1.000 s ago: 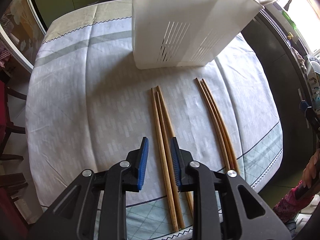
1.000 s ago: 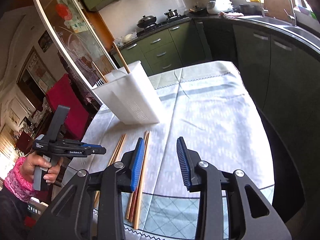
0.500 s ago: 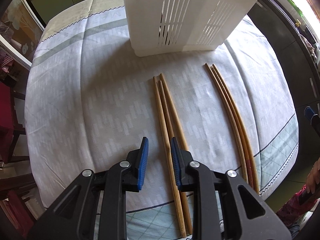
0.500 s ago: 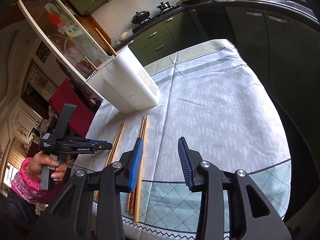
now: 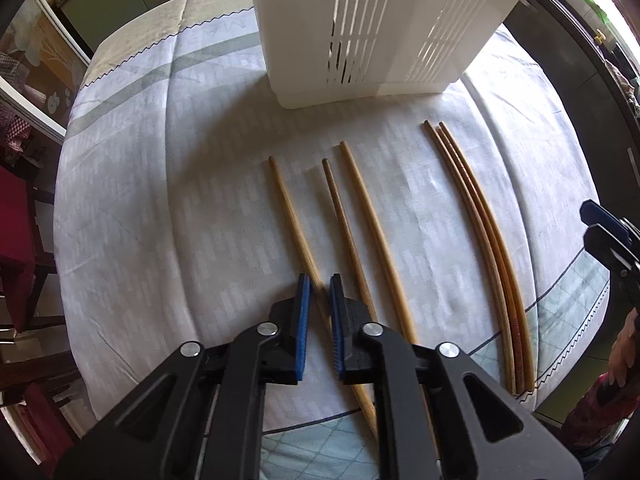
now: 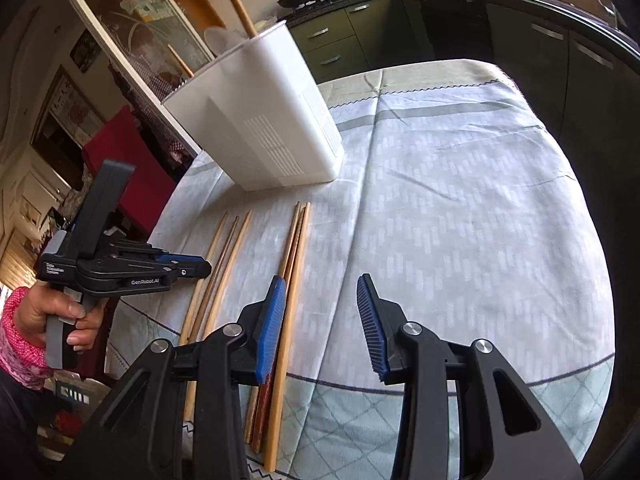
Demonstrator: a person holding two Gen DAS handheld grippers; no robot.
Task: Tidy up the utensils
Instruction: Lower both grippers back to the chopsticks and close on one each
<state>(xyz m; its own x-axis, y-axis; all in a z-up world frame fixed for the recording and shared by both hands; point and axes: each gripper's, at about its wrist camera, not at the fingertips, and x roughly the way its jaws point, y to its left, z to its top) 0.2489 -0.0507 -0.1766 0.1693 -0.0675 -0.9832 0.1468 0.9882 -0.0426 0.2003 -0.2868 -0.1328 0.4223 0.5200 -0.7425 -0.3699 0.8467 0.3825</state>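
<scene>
Three light wooden chopsticks lie side by side on the tablecloth [image 5: 160,200]. My left gripper [image 5: 319,292] points down at them, its jaws closing and the blue pads pinching the leftmost chopstick [image 5: 292,216], which now lies apart from the other two [image 5: 352,232]. A second bundle of darker chopsticks [image 5: 476,216] lies to the right. The white slotted utensil holder [image 5: 360,20] stands behind them with a few sticks in it. My right gripper [image 6: 322,292] hovers open over the near end of the darker bundle [image 6: 294,248], nothing between its pads.
The table's front edge is close under both grippers. A person's hand in a pink sleeve [image 6: 24,344] holds the left gripper [image 6: 200,269]. Green kitchen cabinets [image 6: 360,40] and a dark counter run behind and to the right; a red chair [image 6: 120,152] stands at the left.
The left jaws closed on the leftmost chopstick, which has swung away from its two neighbours. The right gripper moved down and toward the darker bundle, still open.
</scene>
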